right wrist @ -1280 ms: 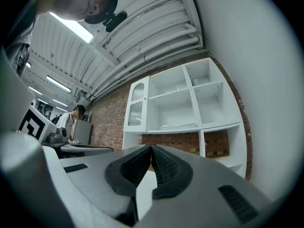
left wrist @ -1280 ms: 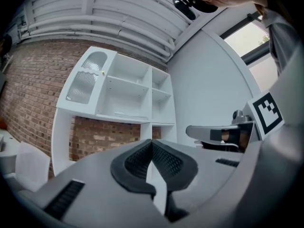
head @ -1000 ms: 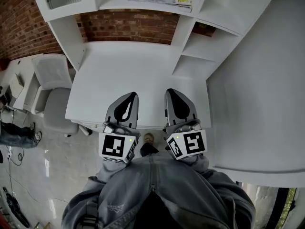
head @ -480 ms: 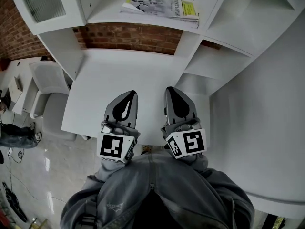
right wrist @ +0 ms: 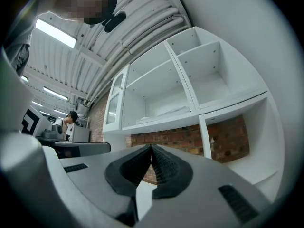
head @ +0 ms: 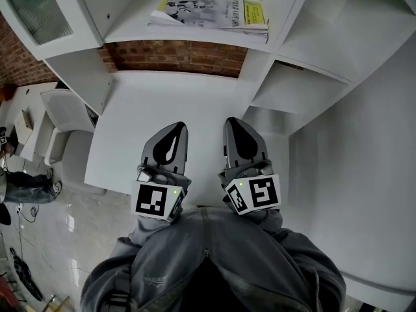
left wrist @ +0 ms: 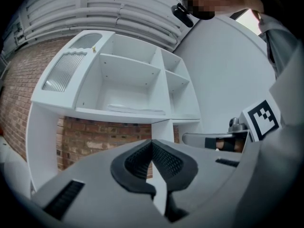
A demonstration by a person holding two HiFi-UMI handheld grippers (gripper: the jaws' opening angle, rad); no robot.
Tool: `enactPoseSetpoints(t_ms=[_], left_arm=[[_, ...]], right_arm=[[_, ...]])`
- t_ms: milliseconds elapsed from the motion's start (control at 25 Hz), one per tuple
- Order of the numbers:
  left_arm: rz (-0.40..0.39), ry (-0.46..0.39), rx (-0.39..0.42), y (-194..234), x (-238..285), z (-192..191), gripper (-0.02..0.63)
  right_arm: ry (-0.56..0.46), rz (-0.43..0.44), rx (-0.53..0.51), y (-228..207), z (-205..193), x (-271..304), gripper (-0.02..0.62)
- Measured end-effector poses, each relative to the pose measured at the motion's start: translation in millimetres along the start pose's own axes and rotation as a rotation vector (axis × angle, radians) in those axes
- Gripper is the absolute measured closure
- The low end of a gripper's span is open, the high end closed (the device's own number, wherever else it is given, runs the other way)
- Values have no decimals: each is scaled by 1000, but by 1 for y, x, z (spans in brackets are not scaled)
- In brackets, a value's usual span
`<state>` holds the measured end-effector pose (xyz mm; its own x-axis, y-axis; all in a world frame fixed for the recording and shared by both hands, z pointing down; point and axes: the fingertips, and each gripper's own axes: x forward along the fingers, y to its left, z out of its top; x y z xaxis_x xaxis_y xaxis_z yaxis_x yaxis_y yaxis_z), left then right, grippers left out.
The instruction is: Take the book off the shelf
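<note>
A red brick wall (head: 182, 56) shows behind a white shelf unit (head: 286, 41) that stands over a white table (head: 175, 106). The unit is divided into open compartments, and at its left end there is a door with a ribbed glass pane (head: 36, 8). A pale grey chair (head: 62, 112) stands at the table's left side on a glossy light floor (head: 78, 223).

The book (head: 211, 12) lies flat on the shelf board directly above the gap where the bricks show, its cover facing up, with a yellow patch towards its right end. It sits alone in that wide middle compartment. From the left gripper view it shows as a thin, flat shape on the same board.

The left gripper (head: 173, 134) and the right gripper (head: 238, 127) are held side by side over the near part of the table, close together but apart, both pointing towards the shelf unit and well short of the book. The left gripper's fingers (left wrist: 137, 161) are pressed together with nothing between them. The right gripper's fingers (right wrist: 164, 167) are likewise pressed together and empty.

The person's grey sleeves (head: 260, 239) fill the lower part of the head view. In the right gripper view another person (right wrist: 71, 120) shows far off at the left.
</note>
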<state>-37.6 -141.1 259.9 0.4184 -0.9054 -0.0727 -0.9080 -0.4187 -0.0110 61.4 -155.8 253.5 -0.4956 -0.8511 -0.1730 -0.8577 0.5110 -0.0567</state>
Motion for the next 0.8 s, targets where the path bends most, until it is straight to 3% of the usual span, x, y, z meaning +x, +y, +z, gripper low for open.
enactPoseSetpoints(t_ms=[280, 800], left_arm=[[-28, 20, 2, -5, 7, -4, 600], [-131, -37, 18, -5, 12, 12, 600]], right_arm=[[-9, -21, -7, -7, 3, -3, 568], [-38, -96, -49, -1, 17, -7, 568]])
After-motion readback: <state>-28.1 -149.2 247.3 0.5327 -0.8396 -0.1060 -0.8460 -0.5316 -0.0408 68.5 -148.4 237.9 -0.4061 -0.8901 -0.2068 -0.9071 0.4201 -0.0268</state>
